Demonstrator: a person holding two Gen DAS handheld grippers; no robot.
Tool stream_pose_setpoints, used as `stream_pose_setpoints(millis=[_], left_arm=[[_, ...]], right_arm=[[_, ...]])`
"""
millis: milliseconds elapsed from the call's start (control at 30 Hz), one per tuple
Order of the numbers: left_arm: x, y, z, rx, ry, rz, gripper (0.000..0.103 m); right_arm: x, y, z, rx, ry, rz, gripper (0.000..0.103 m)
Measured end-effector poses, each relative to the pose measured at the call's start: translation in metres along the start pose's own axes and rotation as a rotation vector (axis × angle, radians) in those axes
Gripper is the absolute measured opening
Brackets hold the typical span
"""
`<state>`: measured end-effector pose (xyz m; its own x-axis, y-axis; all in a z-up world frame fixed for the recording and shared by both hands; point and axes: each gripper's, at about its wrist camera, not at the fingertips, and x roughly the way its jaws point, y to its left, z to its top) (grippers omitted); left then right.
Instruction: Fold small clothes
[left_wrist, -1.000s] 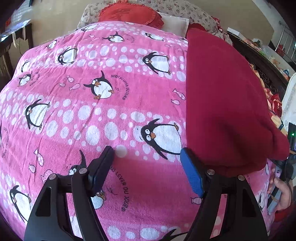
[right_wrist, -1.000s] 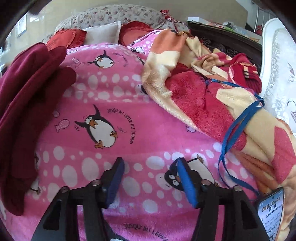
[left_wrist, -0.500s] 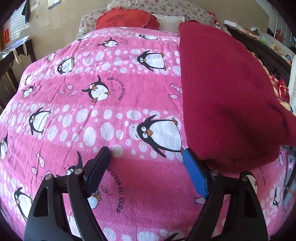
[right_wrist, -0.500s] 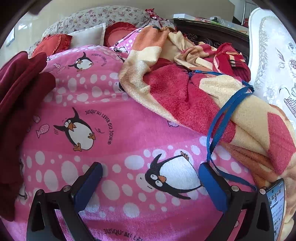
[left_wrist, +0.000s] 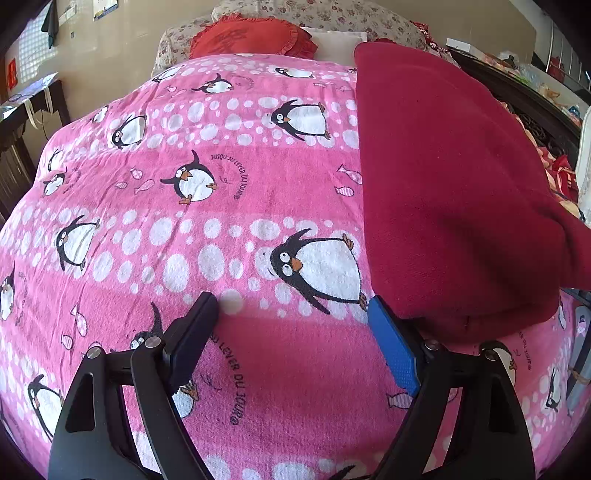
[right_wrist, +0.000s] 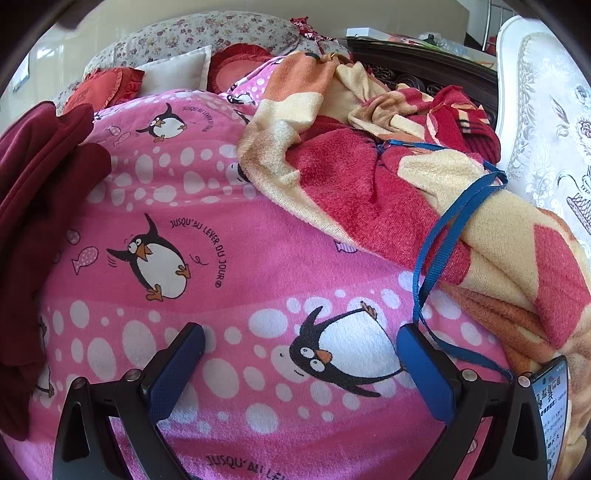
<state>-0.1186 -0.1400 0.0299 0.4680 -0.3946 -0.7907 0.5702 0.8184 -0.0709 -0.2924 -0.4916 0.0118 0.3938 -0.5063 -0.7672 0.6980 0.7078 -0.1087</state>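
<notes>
Both claws (left_wrist: 293, 314) (right_wrist: 301, 341) agape, empty, above penguin blanket (left_wrist: 221, 229).

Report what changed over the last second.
The right gripper opened wider, its view shifting left over the blanket. The left gripper pulled back slightly, showing more of the dark red garment. Both remain empty; the garment and penguin blanket lie as before.

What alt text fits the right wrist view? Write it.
Open right gripper hovers over a pink penguin-print blanket, holding nothing. A dark red garment lies at left; a rumpled orange-and-red blanket with a blue strap is at right.
</notes>
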Motion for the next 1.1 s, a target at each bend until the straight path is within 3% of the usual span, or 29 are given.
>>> stream_pose_setpoints(millis=[1100], left_arm=[[0.0010,0.0021,0.0004,-0.015,-0.005,-0.021,0.084]], right_arm=[[0.0000,-0.0001,0.0000,0.000,0.000,0.001,0.103]])
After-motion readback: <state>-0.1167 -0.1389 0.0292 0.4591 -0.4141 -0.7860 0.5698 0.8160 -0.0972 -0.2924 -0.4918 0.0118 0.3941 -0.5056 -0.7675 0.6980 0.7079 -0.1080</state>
